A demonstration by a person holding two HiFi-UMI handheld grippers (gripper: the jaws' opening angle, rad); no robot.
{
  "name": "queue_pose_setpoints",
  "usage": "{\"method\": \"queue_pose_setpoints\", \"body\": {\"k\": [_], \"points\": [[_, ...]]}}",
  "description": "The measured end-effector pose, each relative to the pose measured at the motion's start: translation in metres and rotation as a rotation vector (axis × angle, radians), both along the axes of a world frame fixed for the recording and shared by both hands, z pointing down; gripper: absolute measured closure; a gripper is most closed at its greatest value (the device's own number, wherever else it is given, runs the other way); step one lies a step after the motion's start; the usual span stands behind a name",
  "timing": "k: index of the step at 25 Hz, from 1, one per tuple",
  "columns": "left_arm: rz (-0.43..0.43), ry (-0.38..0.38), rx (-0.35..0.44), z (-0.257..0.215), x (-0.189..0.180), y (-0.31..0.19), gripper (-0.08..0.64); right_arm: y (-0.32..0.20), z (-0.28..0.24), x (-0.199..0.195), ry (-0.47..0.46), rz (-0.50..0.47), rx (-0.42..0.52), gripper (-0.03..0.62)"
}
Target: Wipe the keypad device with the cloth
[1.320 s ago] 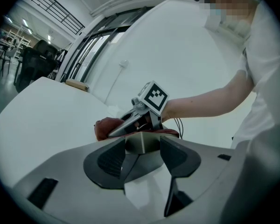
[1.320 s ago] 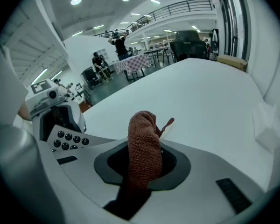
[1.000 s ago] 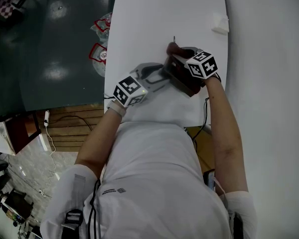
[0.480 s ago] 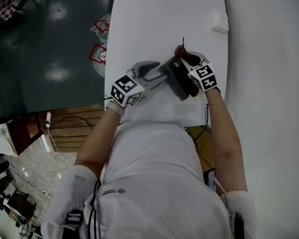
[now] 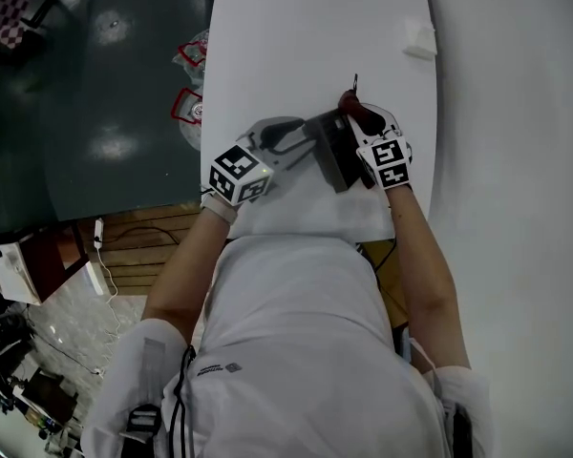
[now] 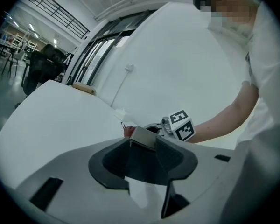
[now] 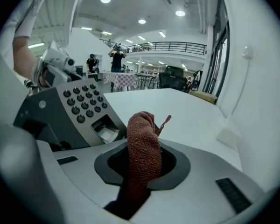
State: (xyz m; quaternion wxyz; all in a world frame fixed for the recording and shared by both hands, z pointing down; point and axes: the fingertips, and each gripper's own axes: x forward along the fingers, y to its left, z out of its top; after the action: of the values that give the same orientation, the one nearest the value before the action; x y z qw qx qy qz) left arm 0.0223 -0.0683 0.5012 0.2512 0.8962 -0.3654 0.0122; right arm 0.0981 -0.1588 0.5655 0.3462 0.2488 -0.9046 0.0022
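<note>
Jaws closing: your left gripper [image 6: 142,143] is pinching the edge of the keypad device [image 6: 143,136] between them, probably rigid, slick | right gripper [image 7: 143,160] is clamping the limp cloth [image 7: 143,134].

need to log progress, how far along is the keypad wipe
Done: the right gripper holds the cloth. In hand: the left gripper is closing its fingers on the keypad device. Left: the wiping itself; the cloth is beside the keys, not on them.
</note>
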Motion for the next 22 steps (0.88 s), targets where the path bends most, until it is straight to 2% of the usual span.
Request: {"method": "queue_pose_setpoints", "body": {"k": [4,10,15,22], "points": [[-0.006,0.005,-0.002,-0.002,0.0,-0.002,0.387,0.015,-0.029,-0.019,-0.141,-0.023,-0.038,0.512],[-0.015,-0.013,0.006,-0.002,0.003,-0.006,0.412,0.034,-0.06,-0.033,-0.346,0.005,-0.227,0.512],[-0.015,-0.02,0.004,-0.001,0.004,-0.009,0.419,0.049,-0.076,-0.043,-0.418,-0.005,-0.33,0.512],[-0.012,-0.024,0.003,0.001,0.003,-0.009,0.419,0.073,-0.095,-0.058,-0.452,-0.079,-0.397,0.512]]}}
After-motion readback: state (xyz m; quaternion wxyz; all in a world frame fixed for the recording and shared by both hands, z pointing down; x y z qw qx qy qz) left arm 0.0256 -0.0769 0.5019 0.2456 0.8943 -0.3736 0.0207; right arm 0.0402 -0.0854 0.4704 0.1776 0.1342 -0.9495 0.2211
